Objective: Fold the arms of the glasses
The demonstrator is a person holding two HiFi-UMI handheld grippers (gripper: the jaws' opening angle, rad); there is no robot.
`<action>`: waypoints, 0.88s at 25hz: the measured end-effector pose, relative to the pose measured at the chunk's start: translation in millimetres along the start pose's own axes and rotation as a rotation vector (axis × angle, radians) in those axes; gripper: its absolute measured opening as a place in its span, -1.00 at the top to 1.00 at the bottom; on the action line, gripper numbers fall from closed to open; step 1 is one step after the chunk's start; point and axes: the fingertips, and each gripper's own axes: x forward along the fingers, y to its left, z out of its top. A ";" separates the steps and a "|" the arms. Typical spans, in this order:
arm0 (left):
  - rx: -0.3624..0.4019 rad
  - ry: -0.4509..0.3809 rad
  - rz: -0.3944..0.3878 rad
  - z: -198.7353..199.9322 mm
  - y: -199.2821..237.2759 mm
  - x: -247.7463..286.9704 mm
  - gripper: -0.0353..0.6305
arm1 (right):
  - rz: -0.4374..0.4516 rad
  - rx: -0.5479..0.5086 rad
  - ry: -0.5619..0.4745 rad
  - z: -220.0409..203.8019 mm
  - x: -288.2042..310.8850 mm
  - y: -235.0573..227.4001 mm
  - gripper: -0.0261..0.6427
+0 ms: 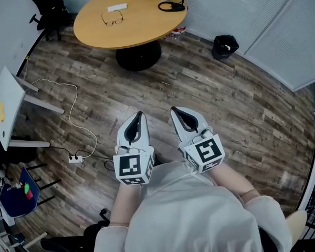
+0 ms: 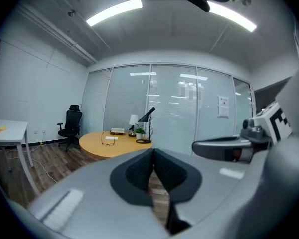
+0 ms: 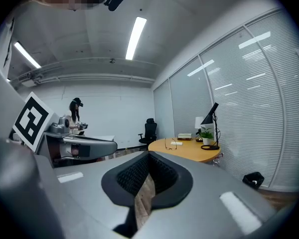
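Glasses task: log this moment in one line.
glasses: unfolded, on table | left tool: shut, empty | right tool: shut, empty | folding: not started

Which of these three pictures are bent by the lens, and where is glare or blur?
Head view: little bending, even light, the glasses on the table small yet sharp. Left gripper view: strong fisheye, dark corners, ceiling lights glaring white, left tongs soft up close. Right gripper view: same fisheye, right tongs likewise soft.

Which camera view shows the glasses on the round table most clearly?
The head view: it looks down on the glasses, both lenses distinct. Both gripper views show them only as a tiny, distant shape.
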 end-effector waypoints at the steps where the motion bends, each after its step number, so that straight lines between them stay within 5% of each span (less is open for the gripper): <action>1: -0.001 0.004 -0.011 1.2 12.7 8.6 0.88 | -0.007 0.003 0.003 2.5 15.9 0.8 0.93; 13: -0.004 0.028 -0.067 49.5 224.4 97.8 0.88 | -0.022 0.015 0.024 55.4 245.3 51.4 0.93; 22: -0.013 0.068 -0.086 55.9 320.3 140.4 0.88 | 0.005 0.030 0.052 67.8 352.5 77.7 0.93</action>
